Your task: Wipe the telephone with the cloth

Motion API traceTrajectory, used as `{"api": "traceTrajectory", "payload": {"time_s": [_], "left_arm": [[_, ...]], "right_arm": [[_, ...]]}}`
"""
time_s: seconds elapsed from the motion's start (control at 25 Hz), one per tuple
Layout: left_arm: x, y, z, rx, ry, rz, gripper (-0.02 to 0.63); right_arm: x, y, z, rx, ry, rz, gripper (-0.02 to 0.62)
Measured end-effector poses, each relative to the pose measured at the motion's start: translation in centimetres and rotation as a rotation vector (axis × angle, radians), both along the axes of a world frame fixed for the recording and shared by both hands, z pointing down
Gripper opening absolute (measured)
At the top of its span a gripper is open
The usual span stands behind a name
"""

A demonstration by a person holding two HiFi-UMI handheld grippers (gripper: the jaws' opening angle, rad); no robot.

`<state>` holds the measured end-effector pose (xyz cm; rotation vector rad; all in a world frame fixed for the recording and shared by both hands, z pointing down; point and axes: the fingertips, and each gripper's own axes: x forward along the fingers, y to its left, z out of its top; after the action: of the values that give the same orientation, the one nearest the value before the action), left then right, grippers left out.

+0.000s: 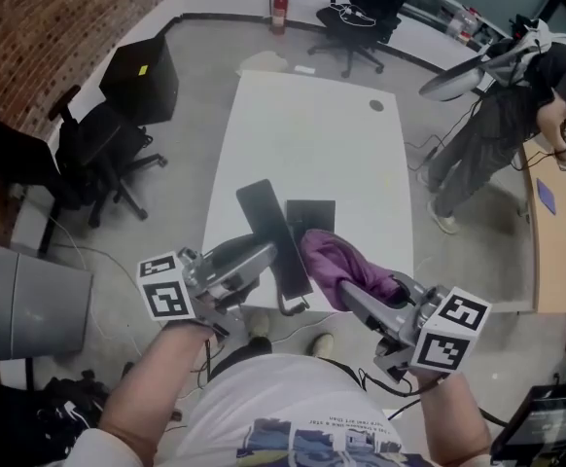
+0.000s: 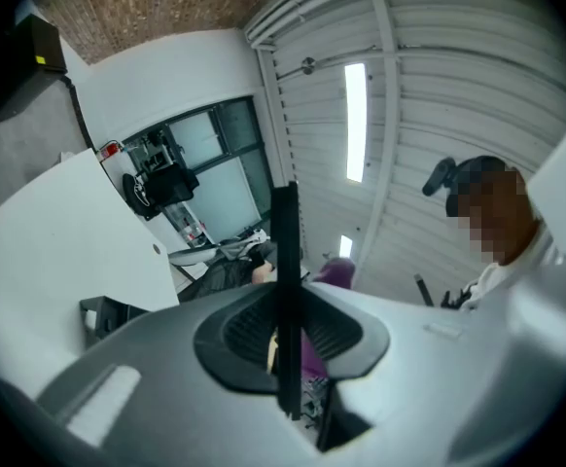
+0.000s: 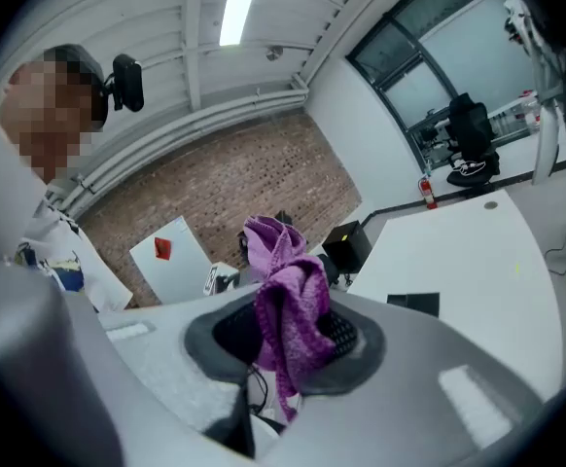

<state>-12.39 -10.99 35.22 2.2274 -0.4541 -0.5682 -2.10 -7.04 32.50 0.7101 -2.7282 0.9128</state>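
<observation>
Head view, table [image 1: 302, 134]: white, under both tools.
Left gripper [image 1: 266, 258]: clamped on telephone's [image 1: 273, 236] edge, above table.
Right gripper [image 1: 349, 295]: pinching purple cloth [image 1: 336, 261] at telephone's 3 o'clock.
Wipe: steady the telephone; sweep cloth flat across its face.

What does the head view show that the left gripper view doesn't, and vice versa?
Head view only: the broad face of the flat black telephone, and the right gripper, with its marker cube, shut on the crumpled purple cloth.
Left gripper view only: the long ceiling light strip, and the telephone seen edge-on, pinched between the left gripper's jaws.
Both: the telephone, the cloth just beyond it, and the white table.
</observation>
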Motion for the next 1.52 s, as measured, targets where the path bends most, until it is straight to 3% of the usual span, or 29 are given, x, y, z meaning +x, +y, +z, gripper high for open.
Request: {"api": "traceTrajectory", "payload": {"time_s": [0.16, 0.4, 1.04, 1.32, 1.52], "left_arm": [[1.2, 1.7, -0.5, 0.038, 0.042, 0.098, 0.081], [3.0, 3.4, -0.5, 0.068, 0.056, 0.199, 0.081], [0.9, 0.9, -1.1, 0.078, 0.093, 0.164, 0.081], [1.7, 0.5, -1.6, 0.099, 0.114, 0.193, 0.081], [3.0, 1.2, -1.7, 0.104, 0.126, 0.233, 0.081]], "right_arm": [[-0.2, -2.9, -2.3, 0.020, -0.073, 0.049, 0.083], [-2.4, -3.3, -3.2, -0.018, -0.154, 0.006, 0.083], [-1.0, 0.5, 2.5, -0.136, -0.081, -0.019, 0.083], [0.6, 1.0, 4.2, -0.156, -0.032, -0.020, 0.083], [2.1, -1.1, 3.2, -0.124, -0.028, 0.030, 0.083]]}}
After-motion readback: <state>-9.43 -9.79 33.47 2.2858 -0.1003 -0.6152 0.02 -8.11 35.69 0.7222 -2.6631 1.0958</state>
